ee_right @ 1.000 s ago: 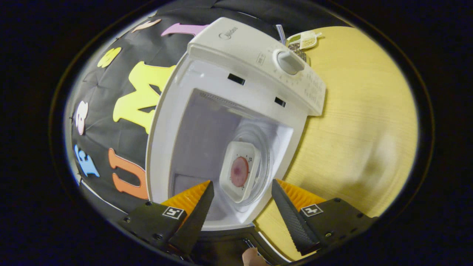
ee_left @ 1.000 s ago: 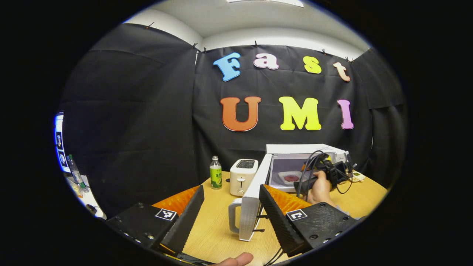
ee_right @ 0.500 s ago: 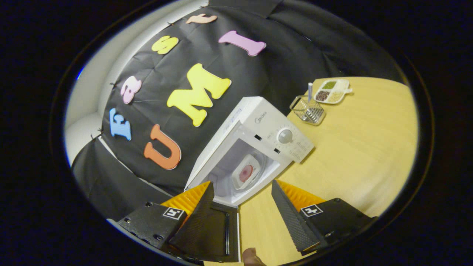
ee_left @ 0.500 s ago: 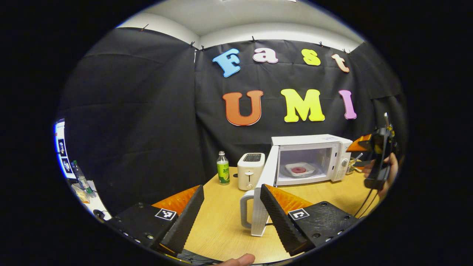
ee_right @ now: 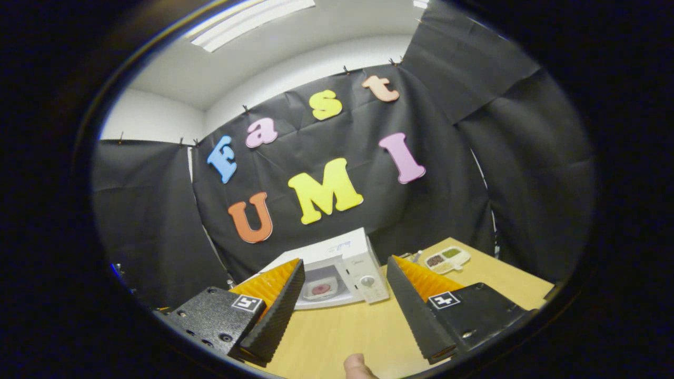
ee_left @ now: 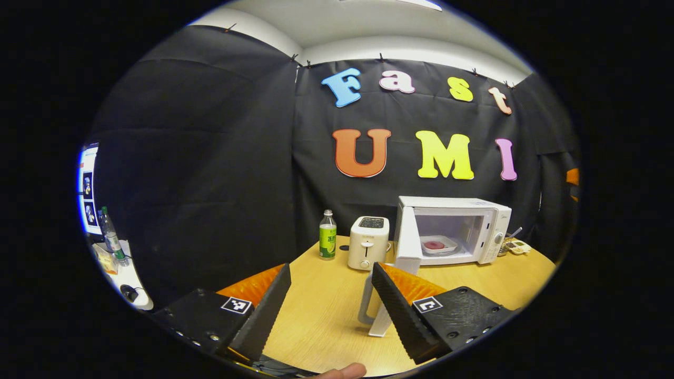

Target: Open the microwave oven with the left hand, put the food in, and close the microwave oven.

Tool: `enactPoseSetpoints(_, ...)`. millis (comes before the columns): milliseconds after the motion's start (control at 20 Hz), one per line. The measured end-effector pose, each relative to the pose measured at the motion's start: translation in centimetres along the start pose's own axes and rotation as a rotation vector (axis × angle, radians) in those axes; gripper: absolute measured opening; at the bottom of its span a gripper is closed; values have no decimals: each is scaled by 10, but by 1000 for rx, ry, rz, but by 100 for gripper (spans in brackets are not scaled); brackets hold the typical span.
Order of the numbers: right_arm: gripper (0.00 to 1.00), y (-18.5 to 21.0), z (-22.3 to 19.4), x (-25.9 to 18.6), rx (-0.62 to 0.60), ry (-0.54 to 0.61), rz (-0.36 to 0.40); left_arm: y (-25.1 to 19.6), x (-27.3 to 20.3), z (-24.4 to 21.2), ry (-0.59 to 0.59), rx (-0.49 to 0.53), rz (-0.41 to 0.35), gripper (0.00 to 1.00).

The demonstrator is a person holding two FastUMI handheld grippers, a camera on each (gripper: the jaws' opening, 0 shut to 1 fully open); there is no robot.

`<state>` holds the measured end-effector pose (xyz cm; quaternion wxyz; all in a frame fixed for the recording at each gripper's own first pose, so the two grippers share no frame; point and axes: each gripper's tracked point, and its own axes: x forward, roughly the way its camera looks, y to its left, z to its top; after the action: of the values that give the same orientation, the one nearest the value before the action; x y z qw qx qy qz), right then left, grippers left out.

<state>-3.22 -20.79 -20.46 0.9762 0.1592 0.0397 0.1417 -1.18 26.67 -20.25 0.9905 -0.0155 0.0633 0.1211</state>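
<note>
A white microwave oven stands on the wooden table by the back wall. Its door hangs open toward me, the grey handle near the door's front edge. Inside lies a white square dish with a pink round piece of food. My left gripper is open with nothing between its fingers, the right finger just in front of the door handle. My right gripper is open too, held well back from the oven.
A white toaster and a green-labelled bottle stand left of the oven. A small tray with divided fillings lies to the oven's right. A side shelf with a bottle is at far left.
My right gripper has drawn back from the oven's mouth and levelled out, leaving the dish inside. The left gripper view shifted slightly; the right hand left that view.
</note>
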Motion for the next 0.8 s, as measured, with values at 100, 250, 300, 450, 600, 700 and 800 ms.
enactPoseSetpoints(100,89,0,19,-22,-35,-41,3,6,13,-12,5,7,1,94)
enactPoseSetpoints(250,99,2,32,-44,-73,-70,3,15,28,-27,27,-26,3,70)
enactPoseSetpoints(300,99,1,32,-49,-82,-71,3,21,34,-27,21,-37,18,54)
enactPoseSetpoints(450,99,10,30,-50,-84,-48,40,23,49,-40,41,-85,0,23)
enactPoseSetpoints(600,99,20,22,-58,-81,-10,78,21,55,-56,61,-111,-34,0)
enactPoseSetpoints(700,99,23,20,-57,-78,1,85,15,58,-64,71,-98,-61,0)
enactPoseSetpoints(800,100,23,20,-56,-78,7,91,3,62,-70,85,-92,-101,0)
